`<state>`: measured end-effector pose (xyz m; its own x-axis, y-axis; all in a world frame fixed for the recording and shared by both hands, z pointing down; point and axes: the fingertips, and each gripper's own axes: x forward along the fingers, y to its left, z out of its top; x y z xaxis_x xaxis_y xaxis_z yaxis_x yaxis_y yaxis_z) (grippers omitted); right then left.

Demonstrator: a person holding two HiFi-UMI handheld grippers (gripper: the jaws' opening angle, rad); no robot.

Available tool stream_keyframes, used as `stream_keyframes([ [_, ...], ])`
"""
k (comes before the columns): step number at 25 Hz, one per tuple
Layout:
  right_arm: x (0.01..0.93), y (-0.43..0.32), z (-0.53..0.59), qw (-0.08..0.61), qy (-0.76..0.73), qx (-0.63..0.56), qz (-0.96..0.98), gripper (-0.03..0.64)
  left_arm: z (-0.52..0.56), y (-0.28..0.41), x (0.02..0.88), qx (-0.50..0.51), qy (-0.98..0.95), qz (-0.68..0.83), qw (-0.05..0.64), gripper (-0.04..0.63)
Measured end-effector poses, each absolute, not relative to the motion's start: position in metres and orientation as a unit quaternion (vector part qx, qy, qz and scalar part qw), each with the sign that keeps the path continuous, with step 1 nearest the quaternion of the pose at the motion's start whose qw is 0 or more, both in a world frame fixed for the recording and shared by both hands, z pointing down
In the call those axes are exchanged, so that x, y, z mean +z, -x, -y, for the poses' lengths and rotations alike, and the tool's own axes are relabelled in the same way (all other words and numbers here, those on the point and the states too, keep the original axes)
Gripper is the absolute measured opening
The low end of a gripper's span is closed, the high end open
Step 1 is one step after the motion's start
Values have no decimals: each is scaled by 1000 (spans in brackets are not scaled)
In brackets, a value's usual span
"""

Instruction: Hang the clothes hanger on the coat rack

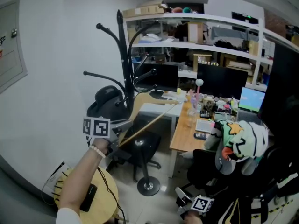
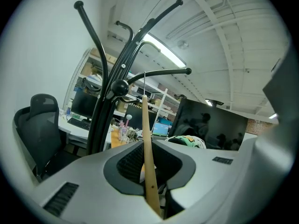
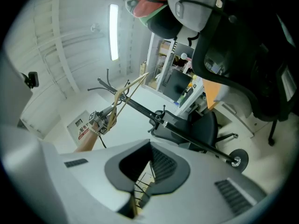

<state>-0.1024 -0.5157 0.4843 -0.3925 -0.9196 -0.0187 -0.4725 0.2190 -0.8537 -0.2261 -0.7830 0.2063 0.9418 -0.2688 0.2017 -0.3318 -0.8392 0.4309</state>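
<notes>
My left gripper (image 1: pixel 111 135) is shut on one end of a wooden clothes hanger (image 1: pixel 148 124), whose bar slants up and to the right towards the desk. In the left gripper view the hanger (image 2: pixel 147 143) runs up from between the jaws, and its thin wire hook ends just under an arm of the black coat rack (image 2: pixel 117 80). The coat rack (image 1: pixel 124 55) stands against the white wall, right behind the left gripper. My right gripper (image 1: pixel 201 204) hangs low at the bottom edge, far from the rack. Its jaws (image 3: pixel 138 200) stand slightly open with nothing between them.
A black office chair (image 1: pixel 106 101) stands beside the rack's pole, and another chair's base (image 1: pixel 147 185) is on the floor in front. A round wooden stool (image 1: pixel 100 204) is under my left arm. A cluttered desk (image 1: pixel 187 134), monitors and shelves (image 1: pixel 196 20) fill the right.
</notes>
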Motion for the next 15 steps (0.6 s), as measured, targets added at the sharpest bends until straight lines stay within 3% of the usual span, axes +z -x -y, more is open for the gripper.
stream_keyframes([
  [15,484,99,519,270,488,-401,-727,0,821,234,256,73,-945,169,269,51],
])
